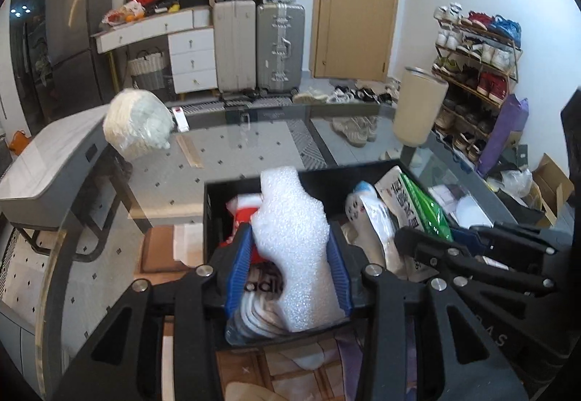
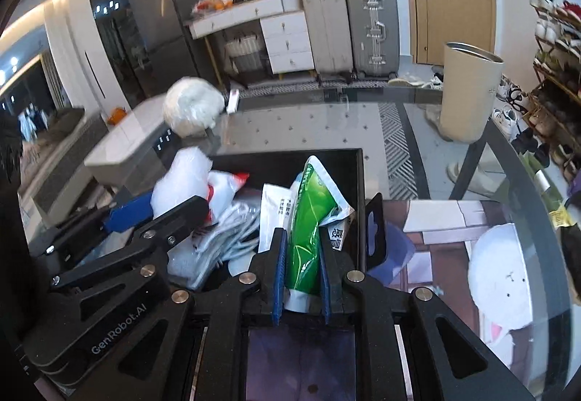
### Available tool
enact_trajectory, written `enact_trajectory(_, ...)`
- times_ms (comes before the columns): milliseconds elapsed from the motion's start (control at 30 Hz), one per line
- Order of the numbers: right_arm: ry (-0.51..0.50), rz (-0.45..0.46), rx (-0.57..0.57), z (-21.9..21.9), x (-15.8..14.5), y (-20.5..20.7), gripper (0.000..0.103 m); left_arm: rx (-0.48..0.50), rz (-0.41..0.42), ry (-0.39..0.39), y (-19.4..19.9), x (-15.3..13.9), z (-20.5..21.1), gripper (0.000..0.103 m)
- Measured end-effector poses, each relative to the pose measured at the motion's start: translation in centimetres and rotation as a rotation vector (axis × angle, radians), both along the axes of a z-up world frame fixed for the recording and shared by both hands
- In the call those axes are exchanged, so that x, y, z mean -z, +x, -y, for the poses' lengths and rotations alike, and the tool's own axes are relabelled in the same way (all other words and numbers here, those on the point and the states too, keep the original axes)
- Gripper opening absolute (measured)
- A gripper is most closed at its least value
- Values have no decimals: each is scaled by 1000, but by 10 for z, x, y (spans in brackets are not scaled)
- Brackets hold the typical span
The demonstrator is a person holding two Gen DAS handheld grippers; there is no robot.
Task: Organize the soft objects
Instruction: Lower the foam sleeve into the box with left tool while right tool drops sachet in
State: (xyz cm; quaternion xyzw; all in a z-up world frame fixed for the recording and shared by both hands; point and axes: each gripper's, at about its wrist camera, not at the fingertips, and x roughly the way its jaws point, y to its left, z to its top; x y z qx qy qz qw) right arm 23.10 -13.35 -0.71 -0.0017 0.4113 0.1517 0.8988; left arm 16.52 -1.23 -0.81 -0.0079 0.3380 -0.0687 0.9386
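A black bin (image 1: pixel 214 216) stands on the glass table, holding soft packets and bags. My left gripper (image 1: pixel 290 256) is shut on a white foam piece (image 1: pixel 294 248) and holds it over the bin's near left part. My right gripper (image 2: pixel 303 270) is shut on a green soft pouch (image 2: pixel 308 219) and holds it over the bin (image 2: pixel 357 205) at its near right side. The pouch also shows in the left wrist view (image 1: pixel 425 208). Inside lie a red-and-white bag (image 2: pixel 225 190), white packets (image 2: pixel 276 216) and clear bagged items (image 2: pixel 218 237).
A beige cylinder canister (image 2: pixel 468 92) stands at the table's far right. A wrapped white bundle (image 2: pixel 192 107) sits at the far left. A white plush (image 2: pixel 508 277) and a blue item (image 2: pixel 394 252) lie right of the bin. Suitcases, drawers and a shoe rack stand behind.
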Motion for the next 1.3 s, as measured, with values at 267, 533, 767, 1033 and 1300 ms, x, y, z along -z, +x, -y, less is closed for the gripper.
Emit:
enact_trajectory(267,-28,-92,-30,-1,-5,-15,14,48,-74,0,-8,9,1,40)
enact_trajectory(533,-66,-84,-37,-2,-5,-17,14,63,-133,-46,-19,11,3,40)
enact_trajectory(767,-51,-85,-47,-1,-5,-18,16,65,-125,-31,-17,10,3,40)
enact_trajectory(1033,-25,-80,-53,0,-8,-20,26,56,-116,-66,-19,7,-4,46)
enact_trajectory(1300,-36,29,-75,-5,-29,-38,39,48,-74,-102,-27,-6,-19,60)
